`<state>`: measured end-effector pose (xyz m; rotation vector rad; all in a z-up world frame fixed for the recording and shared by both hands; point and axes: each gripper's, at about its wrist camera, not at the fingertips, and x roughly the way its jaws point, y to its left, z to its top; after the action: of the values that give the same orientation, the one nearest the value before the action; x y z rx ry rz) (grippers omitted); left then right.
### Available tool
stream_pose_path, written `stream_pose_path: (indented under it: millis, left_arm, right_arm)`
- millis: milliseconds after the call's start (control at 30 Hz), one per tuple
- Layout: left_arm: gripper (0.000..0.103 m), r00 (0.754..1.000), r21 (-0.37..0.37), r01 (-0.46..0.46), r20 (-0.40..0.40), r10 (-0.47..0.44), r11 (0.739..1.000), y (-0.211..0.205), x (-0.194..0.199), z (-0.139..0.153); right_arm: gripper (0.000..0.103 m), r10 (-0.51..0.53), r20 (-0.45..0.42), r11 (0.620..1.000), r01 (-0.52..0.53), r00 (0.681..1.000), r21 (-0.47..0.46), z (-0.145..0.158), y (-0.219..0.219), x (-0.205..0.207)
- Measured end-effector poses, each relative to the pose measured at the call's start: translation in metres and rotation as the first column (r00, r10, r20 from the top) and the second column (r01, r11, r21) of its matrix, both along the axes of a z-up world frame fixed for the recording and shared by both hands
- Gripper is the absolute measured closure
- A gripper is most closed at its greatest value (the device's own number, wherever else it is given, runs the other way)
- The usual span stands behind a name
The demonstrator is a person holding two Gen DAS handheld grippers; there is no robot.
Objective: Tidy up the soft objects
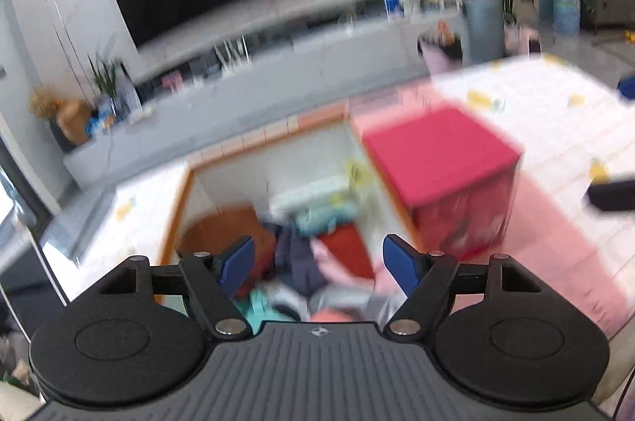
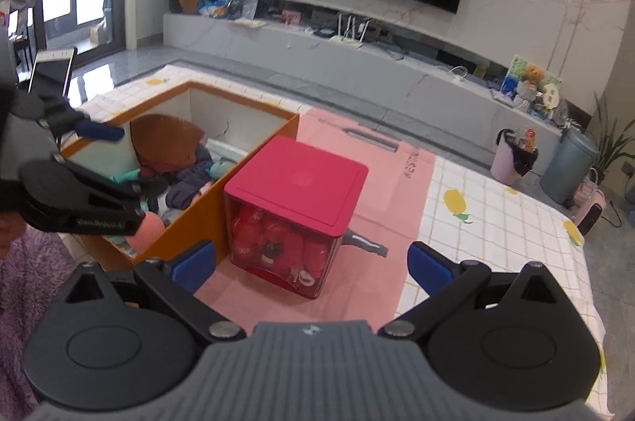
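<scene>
An open cardboard box with orange walls [image 1: 174,222] [image 2: 198,210] holds a heap of soft clothes [image 1: 313,254] [image 2: 190,178] in navy, teal, red and pink. My left gripper [image 1: 319,264] is open and empty, hovering above the heap; the view is blurred. It also shows in the right wrist view [image 2: 99,159] over the box's near left side. My right gripper [image 2: 311,264] is open and empty, just in front of a clear cube box with a red lid [image 2: 297,178] [image 1: 440,147] holding red items.
The boxes stand on a pink mat [image 2: 373,159] over a white checked cloth with yellow fruit prints [image 2: 496,222]. A grey handled object [image 2: 363,242] lies beside the cube. A purple fuzzy fabric [image 2: 24,286] is at the left. A TV bench [image 2: 357,59] runs behind.
</scene>
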<state>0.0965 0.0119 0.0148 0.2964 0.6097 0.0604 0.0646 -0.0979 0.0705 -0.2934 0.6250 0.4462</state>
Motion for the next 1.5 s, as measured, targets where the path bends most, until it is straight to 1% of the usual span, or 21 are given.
stream_pose_path:
  millis: [67,133,200,233,267,333,433,500,533,600,633,700,800,867,933,1033,1167,1333,1500]
  left_arm:
    - [0.014,0.996,0.004,0.003,0.091,-0.003,1.000,-0.012,-0.016,0.015]
    - [0.012,0.985,0.002,0.002,0.174,-0.002,1.000,-0.026,-0.031,0.026]
    - [0.012,0.973,-0.013,-0.005,0.231,0.007,1.000,-0.038,-0.040,0.033]
    - [0.012,0.966,-0.031,-0.014,0.256,0.021,0.999,-0.042,-0.044,0.036]
    - [0.011,0.960,-0.063,-0.025,0.276,0.041,0.998,-0.045,-0.048,0.039]
    - [0.011,0.950,-0.148,-0.035,0.303,0.078,0.988,-0.047,-0.053,0.039]
    - [0.011,0.946,-0.240,-0.010,0.312,0.087,0.971,-0.042,-0.055,0.036]
    - [0.011,0.931,-0.266,-0.008,0.349,0.104,0.964,-0.043,-0.058,0.027]
    - [0.011,0.922,-0.275,-0.007,0.370,0.112,0.961,-0.043,-0.061,0.023]
    - [0.011,0.911,-0.267,0.012,0.400,0.100,0.964,-0.047,-0.064,0.016]
    - [0.011,0.909,-0.255,0.032,0.409,0.078,0.966,-0.050,-0.067,0.013]
    - [0.010,0.912,-0.247,0.057,0.407,0.050,0.967,-0.053,-0.067,0.008]
    - [0.010,0.925,-0.257,0.078,0.378,0.026,0.963,-0.056,-0.064,0.000]
    - [0.010,0.936,-0.262,0.075,0.351,0.022,0.962,-0.059,-0.063,-0.004]
    - [0.010,0.943,-0.279,0.070,0.332,0.028,0.958,-0.057,-0.062,-0.008]
    - [0.010,0.952,-0.276,0.063,0.305,0.025,0.959,-0.057,-0.060,-0.011]
    - [0.010,0.951,-0.281,0.057,0.306,0.033,0.958,-0.059,-0.065,-0.019]
    - [0.010,0.955,-0.314,0.056,0.293,0.041,0.948,-0.058,-0.065,-0.022]
    - [0.010,0.959,-0.318,0.062,0.281,0.032,0.946,-0.057,-0.063,-0.023]
  right_arm:
    - [0.003,-0.012,0.016,1.000,0.012,1.000,0.015,0.005,-0.005,-0.008]
    - [0.003,-0.023,0.021,0.999,0.022,1.000,0.042,0.007,-0.011,-0.015]
    - [0.003,-0.040,0.025,0.997,0.038,0.999,0.073,0.008,-0.017,-0.021]
    - [0.003,-0.050,0.026,0.995,0.047,0.998,0.089,0.008,-0.020,-0.023]
    - [0.003,-0.059,0.024,0.993,0.056,0.998,0.105,0.007,-0.024,-0.026]
    - [0.003,-0.108,0.046,0.982,0.100,0.993,0.161,0.006,-0.031,-0.032]
    - [0.003,-0.148,0.087,0.961,0.123,0.985,0.246,-0.004,-0.040,-0.042]
    - [0.003,-0.158,0.129,0.957,0.119,0.979,0.265,-0.015,-0.043,-0.050]
    - [0.003,-0.156,0.149,0.961,0.115,0.977,0.250,-0.021,-0.042,-0.054]
    - [0.003,-0.180,0.154,0.967,0.145,0.972,0.210,-0.033,-0.041,-0.056]
    - [0.003,-0.193,0.149,0.963,0.158,0.970,0.218,-0.038,-0.042,-0.056]
    - [0.003,-0.212,0.126,0.947,0.171,0.969,0.273,-0.047,-0.049,-0.056]
    - [0.003,-0.223,0.044,0.929,0.199,0.974,0.313,-0.054,-0.056,-0.050]
    - [0.003,-0.230,0.048,0.920,0.201,0.972,0.336,-0.056,-0.059,-0.050]
    - [0.002,-0.228,0.080,0.918,0.187,0.970,0.349,-0.058,-0.059,-0.053]
    - [0.002,-0.203,0.105,0.934,0.160,0.974,0.320,-0.061,-0.052,-0.056]
    - [0.002,-0.203,0.120,0.945,0.163,0.972,0.283,-0.065,-0.046,-0.057]
    - [0.002,-0.214,0.116,0.944,0.175,0.970,0.278,-0.067,-0.048,-0.057]
    - [0.002,-0.196,0.090,0.943,0.163,0.976,0.290,-0.068,-0.051,-0.057]
